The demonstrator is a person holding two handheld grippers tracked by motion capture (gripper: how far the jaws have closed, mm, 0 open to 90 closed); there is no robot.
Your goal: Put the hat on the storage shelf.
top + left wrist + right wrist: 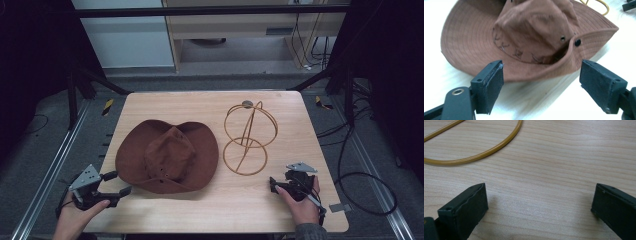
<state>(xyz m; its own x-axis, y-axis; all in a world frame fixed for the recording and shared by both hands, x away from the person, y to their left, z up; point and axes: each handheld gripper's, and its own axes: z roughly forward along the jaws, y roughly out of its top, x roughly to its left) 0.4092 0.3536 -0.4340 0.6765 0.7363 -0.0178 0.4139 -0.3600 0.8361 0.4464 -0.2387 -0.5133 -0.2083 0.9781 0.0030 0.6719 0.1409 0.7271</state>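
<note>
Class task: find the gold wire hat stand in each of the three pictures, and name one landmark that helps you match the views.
High view: wire stand right of centre, beside the brown hat.
Left gripper view: a gold loop at the top edge, behind the hat's brim.
Right gripper view: its base ring curves across the upper left.
Shared landmark: the wooden table.

Brown hat (167, 157) with stitched rings on brim, gold wire stand (248, 136), pale wood-grain table (280, 200), my black pads (491, 86).

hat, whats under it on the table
The brown hat lies brim-down on the wooden table, so only the tabletop shows around its edge. The brim and crown cover whatever might lie beneath, so that cannot be seen. The wire stand sits apart, to its right.
</note>
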